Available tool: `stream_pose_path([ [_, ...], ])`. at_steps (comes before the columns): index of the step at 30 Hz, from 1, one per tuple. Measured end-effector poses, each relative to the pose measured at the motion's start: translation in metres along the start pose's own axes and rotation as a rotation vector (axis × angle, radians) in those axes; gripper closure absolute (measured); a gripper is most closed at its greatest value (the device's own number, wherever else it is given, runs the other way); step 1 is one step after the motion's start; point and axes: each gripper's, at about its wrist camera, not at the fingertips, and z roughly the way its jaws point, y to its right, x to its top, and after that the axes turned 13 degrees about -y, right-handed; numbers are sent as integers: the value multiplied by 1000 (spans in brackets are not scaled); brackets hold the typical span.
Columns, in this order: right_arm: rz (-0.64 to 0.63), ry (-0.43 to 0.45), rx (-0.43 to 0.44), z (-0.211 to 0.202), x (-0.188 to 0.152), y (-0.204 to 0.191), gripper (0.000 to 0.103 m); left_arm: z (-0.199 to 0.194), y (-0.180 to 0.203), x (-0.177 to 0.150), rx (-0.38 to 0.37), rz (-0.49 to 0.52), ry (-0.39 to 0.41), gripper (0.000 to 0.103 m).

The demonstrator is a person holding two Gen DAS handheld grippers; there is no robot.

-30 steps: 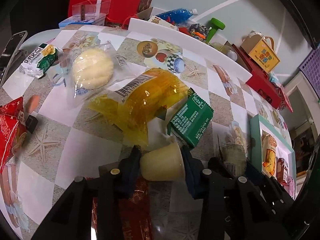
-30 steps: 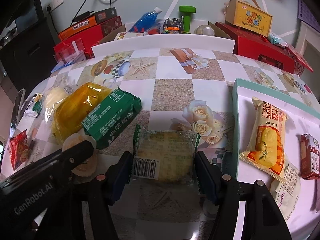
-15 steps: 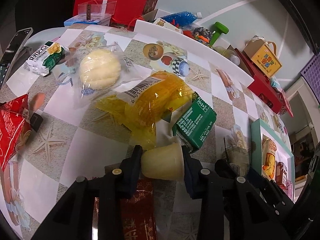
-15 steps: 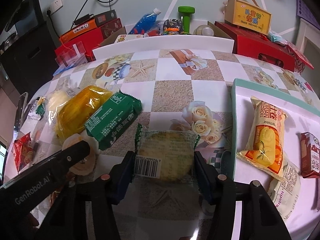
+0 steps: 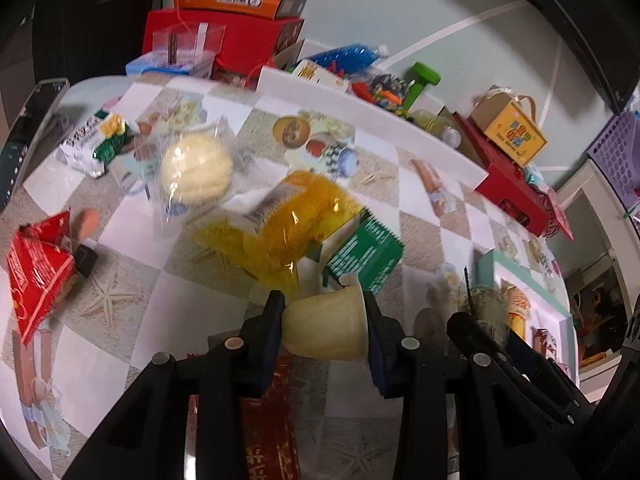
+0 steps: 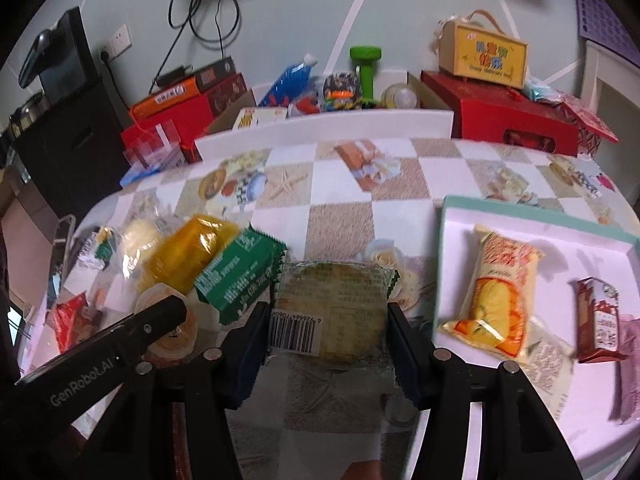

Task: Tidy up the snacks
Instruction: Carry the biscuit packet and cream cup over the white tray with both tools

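Observation:
My left gripper (image 5: 324,326) is shut on a pale yellow pudding cup (image 5: 326,326) and holds it above the table; the cup also shows in the right wrist view (image 6: 170,334). My right gripper (image 6: 328,326) is shut on a clear-wrapped round cake (image 6: 332,312), lifted off the table. A green packet (image 6: 236,276), a yellow bag (image 6: 182,256) and a wrapped pale bun (image 5: 196,170) lie on the checked tablecloth. The teal-rimmed tray (image 6: 532,216) at the right holds a yellow-orange snack bag (image 6: 496,300) and a dark red bar (image 6: 600,320).
A red snack bag (image 5: 38,272) and a green-white packet (image 5: 94,140) lie at the left. A white board (image 6: 324,132), red boxes (image 6: 504,128), a blue bottle (image 6: 288,80) and a green dumbbell (image 6: 366,68) line the back of the table.
Both grippers have risen off the table with their snacks held. The table items appear farther below in both views.

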Motion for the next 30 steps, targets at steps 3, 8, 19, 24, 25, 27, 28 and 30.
stream_pose_path([
  [3, 6, 23, 4, -10, 1, 3, 43, -10, 5, 0, -6, 12, 26, 64],
  [8, 19, 37, 10, -18, 0, 9, 43, -22, 17, -1, -13, 39, 60, 64],
  [19, 131, 87, -34, -44, -2, 61, 43, -25, 59, -9, -46, 129, 71, 64],
  [24, 225, 107, -98, -58, -7, 105, 43, -18, 93, -18, -85, 208, 52, 64],
  [25, 248, 112, -109, -62, -9, 115, 43, -16, 104, -21, -94, 233, 46, 64],
  [27, 289, 121, -126, -69, -13, 134, 43, -14, 117, -25, -104, 268, 40, 64],
  [28, 303, 124, -132, -71, -14, 140, 43, -13, 126, -28, -110, 289, 35, 64],
  [30, 348, 130, -159, -77, -19, 160, 43, -8, 143, -35, -122, 335, 22, 64],
])
